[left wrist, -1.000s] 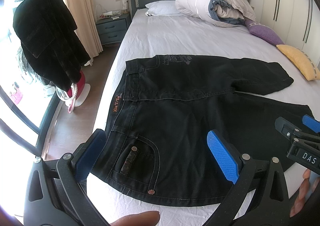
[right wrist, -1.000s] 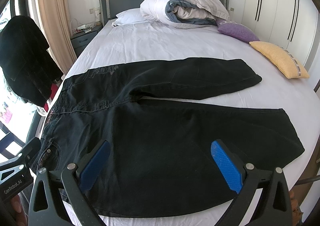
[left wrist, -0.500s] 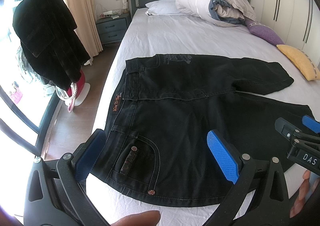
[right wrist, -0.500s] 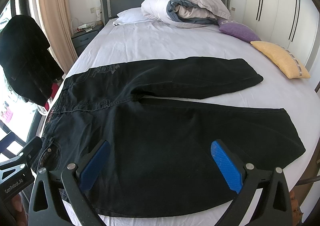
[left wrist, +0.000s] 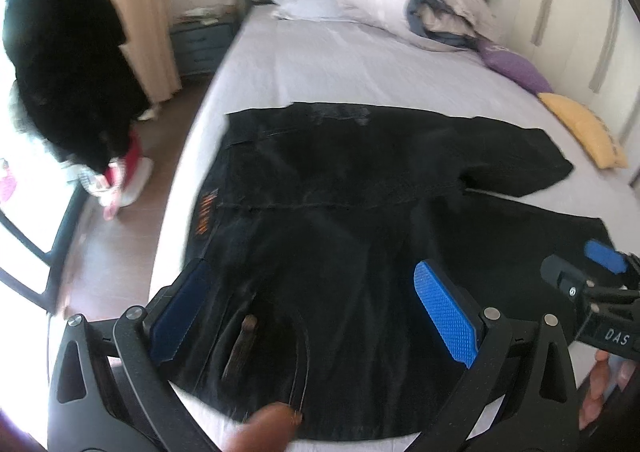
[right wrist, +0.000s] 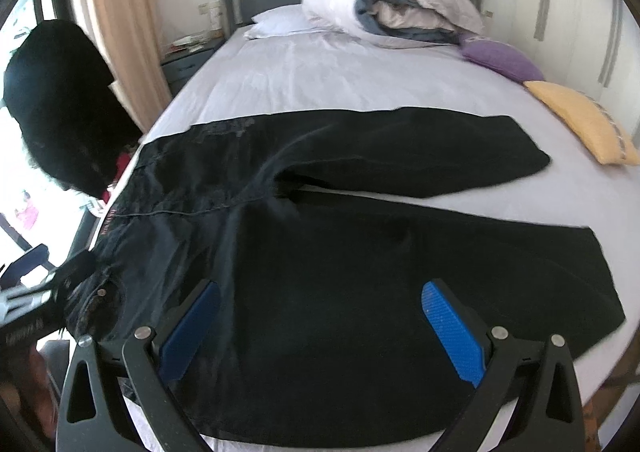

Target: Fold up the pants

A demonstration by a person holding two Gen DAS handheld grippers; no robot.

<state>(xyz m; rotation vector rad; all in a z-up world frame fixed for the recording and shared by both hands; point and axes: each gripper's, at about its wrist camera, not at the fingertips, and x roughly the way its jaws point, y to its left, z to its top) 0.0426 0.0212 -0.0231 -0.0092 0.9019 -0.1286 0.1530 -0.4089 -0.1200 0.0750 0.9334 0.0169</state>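
Observation:
Black jeans (left wrist: 344, 196) lie spread flat on the bed, waistband at the left, both legs running right; they also show in the right wrist view (right wrist: 360, 244). My left gripper (left wrist: 316, 312) is open and empty, low over the near back pocket at the waist corner. My right gripper (right wrist: 320, 326) is open and empty above the near leg. In the left wrist view the right gripper (left wrist: 600, 284) shows at the right edge. In the right wrist view the left gripper (right wrist: 48, 284) shows at the waist corner. Both views are blurred.
The bed (left wrist: 352, 64) has a white sheet. A rolled duvet (right wrist: 396, 8), a purple cushion (right wrist: 500, 58) and a yellow cushion (right wrist: 580, 120) lie at the far side. A dark coat (left wrist: 68, 76) hangs by the window, left of the bed. A nightstand (left wrist: 200, 44) stands near the headboard.
Both grippers have moved forward and down toward the jeans. The left one is now closer over the back pocket. Both stay open.

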